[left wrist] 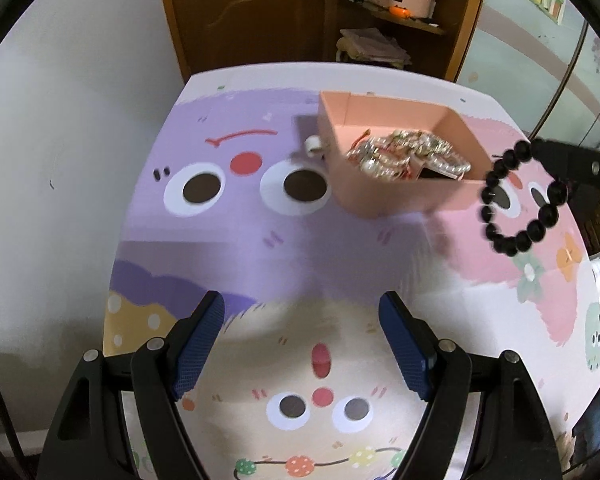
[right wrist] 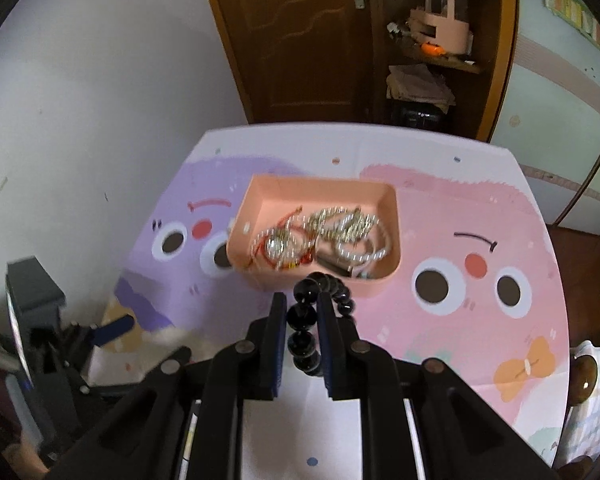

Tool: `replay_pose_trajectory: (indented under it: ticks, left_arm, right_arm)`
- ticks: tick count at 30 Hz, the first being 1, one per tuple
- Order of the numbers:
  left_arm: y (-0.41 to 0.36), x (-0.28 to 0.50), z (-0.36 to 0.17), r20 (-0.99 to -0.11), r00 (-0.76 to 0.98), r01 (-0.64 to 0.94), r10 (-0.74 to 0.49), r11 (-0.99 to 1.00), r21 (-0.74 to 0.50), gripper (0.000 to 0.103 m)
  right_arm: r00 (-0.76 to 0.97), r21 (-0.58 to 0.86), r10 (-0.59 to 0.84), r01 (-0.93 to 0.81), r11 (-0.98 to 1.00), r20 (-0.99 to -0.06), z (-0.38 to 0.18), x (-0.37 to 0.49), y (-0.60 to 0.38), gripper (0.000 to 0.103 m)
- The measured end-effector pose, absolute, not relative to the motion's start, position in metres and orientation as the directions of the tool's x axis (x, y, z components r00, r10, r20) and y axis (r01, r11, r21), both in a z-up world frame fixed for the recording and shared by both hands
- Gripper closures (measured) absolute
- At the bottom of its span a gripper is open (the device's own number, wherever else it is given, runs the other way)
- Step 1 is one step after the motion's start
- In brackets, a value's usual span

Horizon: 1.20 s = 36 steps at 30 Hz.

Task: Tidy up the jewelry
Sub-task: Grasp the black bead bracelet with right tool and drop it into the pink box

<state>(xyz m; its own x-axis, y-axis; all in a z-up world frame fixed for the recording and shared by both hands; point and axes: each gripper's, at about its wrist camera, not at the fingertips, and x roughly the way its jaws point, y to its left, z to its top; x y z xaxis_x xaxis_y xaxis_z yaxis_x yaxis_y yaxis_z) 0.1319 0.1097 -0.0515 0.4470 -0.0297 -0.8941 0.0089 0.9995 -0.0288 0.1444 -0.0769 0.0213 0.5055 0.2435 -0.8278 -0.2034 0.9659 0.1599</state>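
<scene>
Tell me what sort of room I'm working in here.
Likely a bedroom or a child's room at home: a small table under a cartoon-face cover, a wooden wardrobe with an open shelf of folded cloth, and a pink box of jewelry.

A glossy black bead bracelet [left wrist: 520, 200] hangs by a salmon-pink box [left wrist: 396, 196] of silver, pearl and red jewelry [right wrist: 320, 236], over a purple-and-pink cartoon-face table cover [left wrist: 260, 240].

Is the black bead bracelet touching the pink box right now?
Apart. In the left wrist view the black bead bracelet hangs from the right gripper, clear of the pink box and above the table.
</scene>
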Motion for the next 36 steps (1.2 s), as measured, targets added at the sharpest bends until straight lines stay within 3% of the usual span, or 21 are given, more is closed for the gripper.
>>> replay_pose_trajectory:
  ticks: [13, 26, 36]
  left_arm:
    - [0.109, 0.162, -0.031, -0.874, 0.485, -0.024, -0.016, 0.999, -0.031, 0.025]
    - [0.108, 0.168, -0.057, -0.9, 0.436, -0.031, -0.007, 0.999, -0.023, 0.025]
    - [0.119, 0.189, -0.047, -0.881, 0.473, -0.087, 0.016, 0.996, -0.029, 0.025]
  right_arm:
    - [0.552, 0.207, 0.298, -0.223, 0.953, -0.779, 0.048, 0.195, -0.065, 0.088]
    - [0.439, 0.366, 0.43, -0.225, 0.903, -0.789, -0.003, 0.269, -0.023, 0.088]
    - [0.382, 0.273, 0.298, -0.12, 0.955, -0.875, -0.047, 0.27, -0.052, 0.088]
